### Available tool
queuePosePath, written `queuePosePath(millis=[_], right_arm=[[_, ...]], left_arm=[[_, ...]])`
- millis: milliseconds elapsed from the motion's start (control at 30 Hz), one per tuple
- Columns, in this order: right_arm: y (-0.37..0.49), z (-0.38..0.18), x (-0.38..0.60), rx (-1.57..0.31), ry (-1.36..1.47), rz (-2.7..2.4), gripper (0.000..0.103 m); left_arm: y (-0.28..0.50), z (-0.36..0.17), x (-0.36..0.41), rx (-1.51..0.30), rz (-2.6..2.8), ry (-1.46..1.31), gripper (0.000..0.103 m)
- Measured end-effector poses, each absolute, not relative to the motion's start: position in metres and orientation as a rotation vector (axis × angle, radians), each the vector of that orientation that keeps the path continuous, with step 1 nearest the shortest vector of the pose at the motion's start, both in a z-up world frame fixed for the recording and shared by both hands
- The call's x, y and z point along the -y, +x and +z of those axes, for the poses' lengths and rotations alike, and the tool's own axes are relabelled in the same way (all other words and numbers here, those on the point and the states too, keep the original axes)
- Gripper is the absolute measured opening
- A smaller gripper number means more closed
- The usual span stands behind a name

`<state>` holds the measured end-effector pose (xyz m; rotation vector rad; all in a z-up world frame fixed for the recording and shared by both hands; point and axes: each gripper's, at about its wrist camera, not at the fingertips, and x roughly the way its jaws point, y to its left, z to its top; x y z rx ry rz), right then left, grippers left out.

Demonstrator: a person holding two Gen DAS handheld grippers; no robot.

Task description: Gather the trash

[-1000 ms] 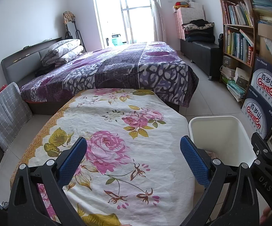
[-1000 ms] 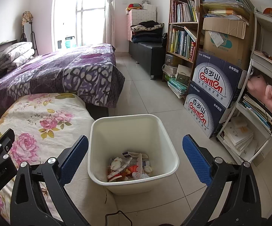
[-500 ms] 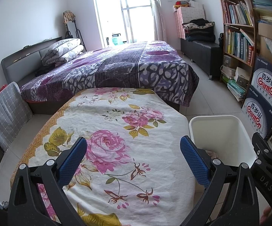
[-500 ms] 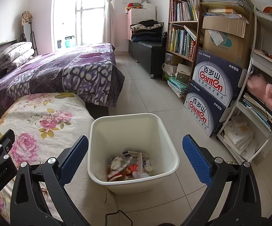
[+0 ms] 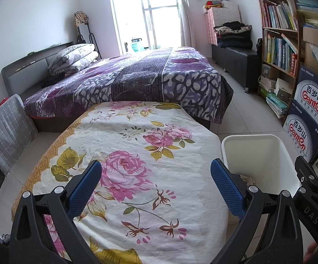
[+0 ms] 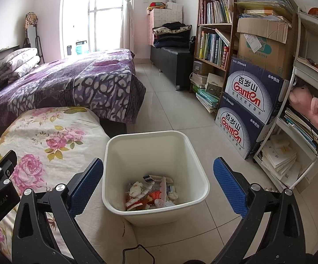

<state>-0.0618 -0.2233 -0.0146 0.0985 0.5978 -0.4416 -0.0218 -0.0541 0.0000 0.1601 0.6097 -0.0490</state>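
Note:
A white plastic bin (image 6: 156, 158) stands on the tiled floor beside the table, with crumpled paper and wrappers (image 6: 151, 192) lying at its bottom. My right gripper (image 6: 158, 182) hangs open above the bin, nothing between its blue pads. The left wrist view shows my left gripper (image 5: 155, 186) open over the floral tablecloth (image 5: 137, 154), also holding nothing. From that side the bin (image 5: 258, 158) sits at the right, just past the table's edge. No trash shows on the cloth.
A bed with a purple cover (image 5: 137, 81) stands beyond the table. Stacked blue water cartons (image 6: 247, 110), a bookshelf (image 6: 214, 39) and a white rack with a pink plush toy (image 6: 311, 107) line the right wall. A dark bench (image 6: 172, 61) is farther back.
The bin sits slightly higher in the right wrist view; both grippers stay open and nearly still.

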Motion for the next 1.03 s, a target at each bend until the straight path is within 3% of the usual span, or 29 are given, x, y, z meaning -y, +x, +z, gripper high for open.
queuePosePath(millis=[1033], right_arm=[[-0.0645, -0.0167, 0.2246, -0.601, 0.101, -0.442, 0.096]], left_arm=[[-0.0181, -0.0041, 0.0531, -0.638, -0.084, 0.141, 0.096]])
